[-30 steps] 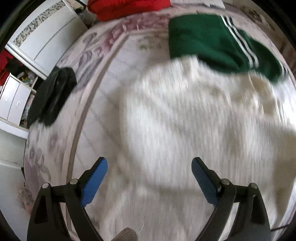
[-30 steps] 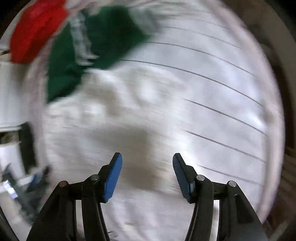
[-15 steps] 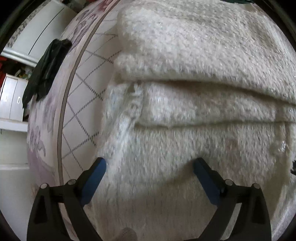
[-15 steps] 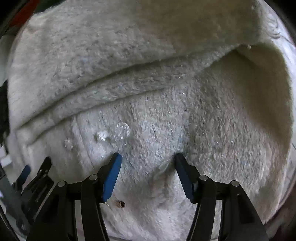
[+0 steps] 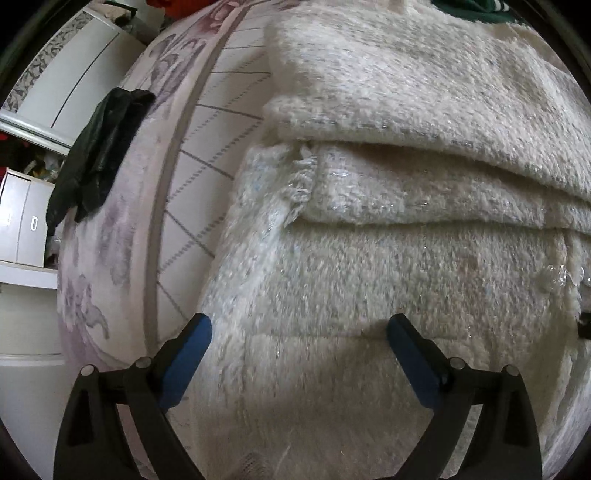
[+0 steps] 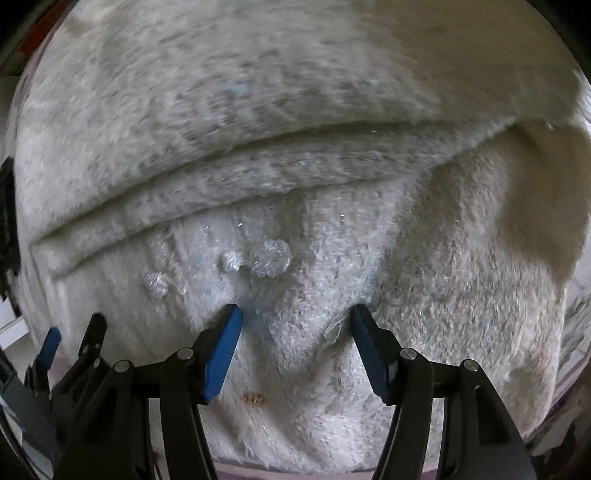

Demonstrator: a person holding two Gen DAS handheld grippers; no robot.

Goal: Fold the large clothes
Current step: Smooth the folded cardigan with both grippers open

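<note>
A fluffy cream-white cardigan lies partly folded on the bed, its upper part laid over the lower part in a thick fold. It fills the right wrist view, where clear crystal buttons show. My left gripper is open, its blue pads spread wide and low over the garment's near left edge. My right gripper is open, with its pad tips pressing into the fluffy fabric just below the buttons. The left gripper also shows at the lower left of the right wrist view.
A quilted bedspread with a floral border lies under the cardigan. A black garment lies at the bed's left edge. A green garment lies beyond the cardigan. White drawers and a white cabinet stand left of the bed.
Both grippers dropped from high above the bed to just over the cardigan's near edge. In the last half second they moved slightly closer; both stayed open.
</note>
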